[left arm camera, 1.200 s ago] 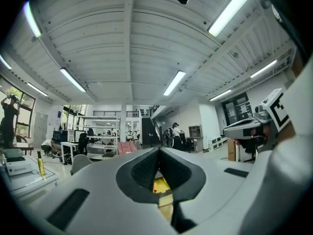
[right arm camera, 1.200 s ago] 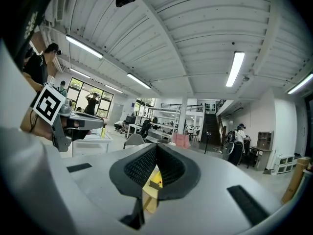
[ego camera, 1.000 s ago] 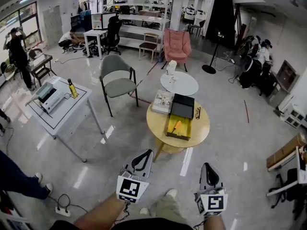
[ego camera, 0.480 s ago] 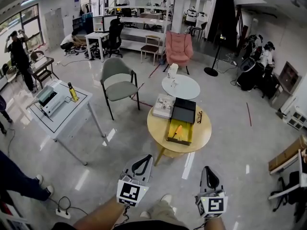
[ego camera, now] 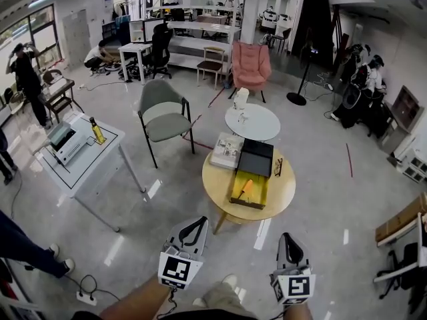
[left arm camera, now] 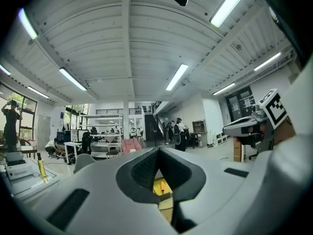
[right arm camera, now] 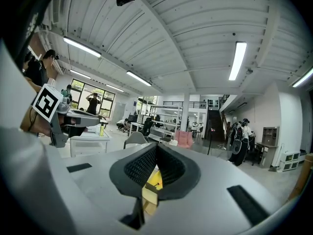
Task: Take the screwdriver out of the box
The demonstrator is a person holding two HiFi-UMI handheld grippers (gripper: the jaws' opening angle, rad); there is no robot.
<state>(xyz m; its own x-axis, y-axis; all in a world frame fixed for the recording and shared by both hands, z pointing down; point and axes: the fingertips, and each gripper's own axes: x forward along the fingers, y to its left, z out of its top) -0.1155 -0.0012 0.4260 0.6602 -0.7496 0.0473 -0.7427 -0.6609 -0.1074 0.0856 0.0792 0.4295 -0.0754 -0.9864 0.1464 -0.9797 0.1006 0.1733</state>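
Glossy grey floor (ego camera: pixel 173 185), round wooden table (ego camera: pixel 283 181), open yellow box (ego camera: pixel 257 196), screwdriver (ego camera: pixel 245 188) inside

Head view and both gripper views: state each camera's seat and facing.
Head view: on the person's head, steeply down at the open yellow box on the round wooden table; forearms, left gripper, right gripper show.
Left gripper view: on the left gripper, level along its shut jaws; right gripper at right edge.
Right gripper view: on the right gripper, along its shut jaws; left gripper at left edge.
Both gripper views share the yellow box ahead.
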